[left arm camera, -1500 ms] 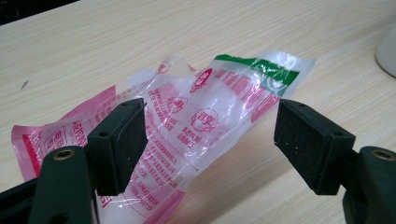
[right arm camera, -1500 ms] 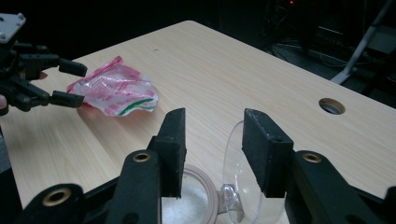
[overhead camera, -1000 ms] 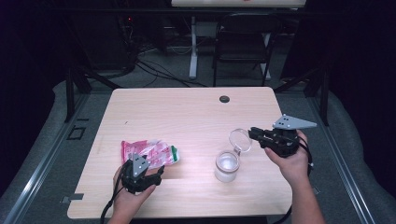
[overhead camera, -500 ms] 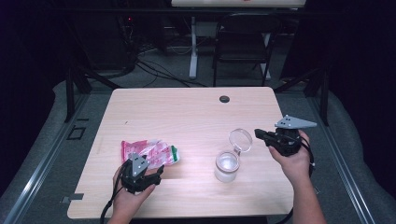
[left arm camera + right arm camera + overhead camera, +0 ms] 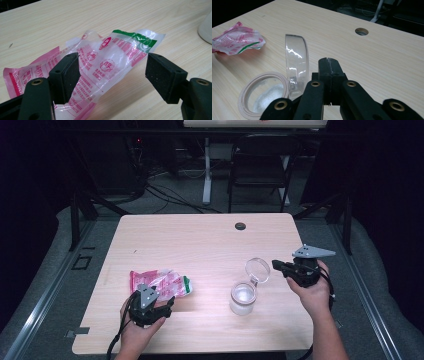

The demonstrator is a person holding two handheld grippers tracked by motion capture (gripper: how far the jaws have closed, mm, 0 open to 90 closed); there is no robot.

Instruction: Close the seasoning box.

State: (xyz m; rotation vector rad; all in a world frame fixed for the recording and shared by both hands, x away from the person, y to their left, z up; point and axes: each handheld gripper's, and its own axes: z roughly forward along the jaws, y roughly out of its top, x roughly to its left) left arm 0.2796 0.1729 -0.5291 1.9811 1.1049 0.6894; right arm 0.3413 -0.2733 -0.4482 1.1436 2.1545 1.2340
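A crumpled clear packet (image 5: 159, 281) printed pink and green lies flat at the table's front left. My left gripper (image 5: 159, 300) is just in front of it. In the left gripper view that gripper (image 5: 113, 75) stands open, with the packet (image 5: 107, 62) lying between and beyond its pads (image 5: 67, 75), untouched. A small glass jar (image 5: 243, 298) sits at the front right, and its clear hinged lid (image 5: 257, 270) stands up open. My right gripper (image 5: 279, 266) is just right of the lid. In the right gripper view this gripper (image 5: 329, 63) is shut with nothing between its fingers, beside the lid (image 5: 297, 62) and the jar mouth (image 5: 263, 96).
The wooden table (image 5: 200, 240) has a round cable hole (image 5: 240, 226) near its far edge. A dark chair (image 5: 260, 165) and cables stand on the floor behind. The packet (image 5: 237, 41) lies far from the right gripper.
The right gripper has drawn slightly to the right, away from the lid. The left gripper, the packet and the jar have kept still.
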